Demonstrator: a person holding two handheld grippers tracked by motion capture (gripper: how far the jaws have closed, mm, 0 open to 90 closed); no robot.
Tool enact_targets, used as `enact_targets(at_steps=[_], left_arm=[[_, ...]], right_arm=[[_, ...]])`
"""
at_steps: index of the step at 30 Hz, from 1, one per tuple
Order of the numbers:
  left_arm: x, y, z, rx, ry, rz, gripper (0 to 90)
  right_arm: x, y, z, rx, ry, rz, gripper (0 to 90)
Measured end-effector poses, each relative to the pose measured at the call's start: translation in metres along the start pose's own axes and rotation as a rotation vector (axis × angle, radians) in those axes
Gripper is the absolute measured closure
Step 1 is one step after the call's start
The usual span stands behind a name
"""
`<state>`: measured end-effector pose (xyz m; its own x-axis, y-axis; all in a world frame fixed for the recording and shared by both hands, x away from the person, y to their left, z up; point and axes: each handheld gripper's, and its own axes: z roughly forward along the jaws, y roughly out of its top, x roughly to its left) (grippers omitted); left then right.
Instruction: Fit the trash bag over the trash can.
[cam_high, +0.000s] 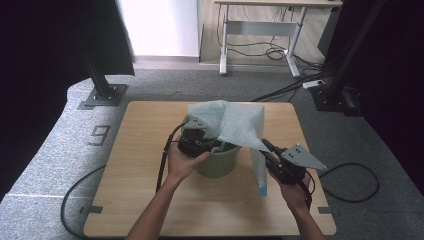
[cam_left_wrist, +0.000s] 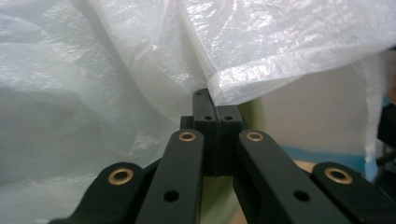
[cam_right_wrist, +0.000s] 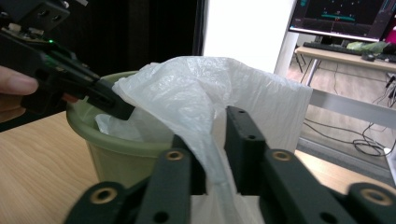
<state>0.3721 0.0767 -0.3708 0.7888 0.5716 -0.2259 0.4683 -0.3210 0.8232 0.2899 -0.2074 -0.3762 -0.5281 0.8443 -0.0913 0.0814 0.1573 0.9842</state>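
White plastic bag (cam_high: 235, 125) draped over green bin (cam_high: 218, 161) on bench (cam_high: 150, 200), stretched between both tongs. Left tongs (cam_left_wrist: 216, 109) closed at bag edge, above bin rim. Right tongs (cam_right_wrist: 215, 154) pinching a bag fold, beside bin.

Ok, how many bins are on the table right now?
1. The green bin stands near the middle of the table, between the left gripper and the right gripper, with a white plastic bag draped over it. The bag could hide something behind it.
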Motion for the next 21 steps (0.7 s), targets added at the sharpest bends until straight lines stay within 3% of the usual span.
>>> enact_targets(at_steps=[6, 12, 17, 21], left_arm=[[-0.002, -0.005, -0.005, -0.019, -0.024, 0.015, 88.6], [0.004, -0.006, -0.020, -0.100, -0.046, 0.042, 67.7], [0.009, -0.005, -0.034, -0.138, -0.035, 0.036, 60.7], [0.014, 0.001, -0.035, -0.136, -0.006, 0.022, 59.0]], right_arm=[[0.007, 0.007, -0.003, -0.031, -0.009, -0.035, 84.8], [0.003, 0.006, -0.003, -0.027, -0.020, -0.029, 85.6], [-0.003, 0.002, -0.007, -0.027, -0.039, -0.014, 87.0], [-0.003, -0.001, -0.010, -0.029, -0.039, -0.021, 87.3]])
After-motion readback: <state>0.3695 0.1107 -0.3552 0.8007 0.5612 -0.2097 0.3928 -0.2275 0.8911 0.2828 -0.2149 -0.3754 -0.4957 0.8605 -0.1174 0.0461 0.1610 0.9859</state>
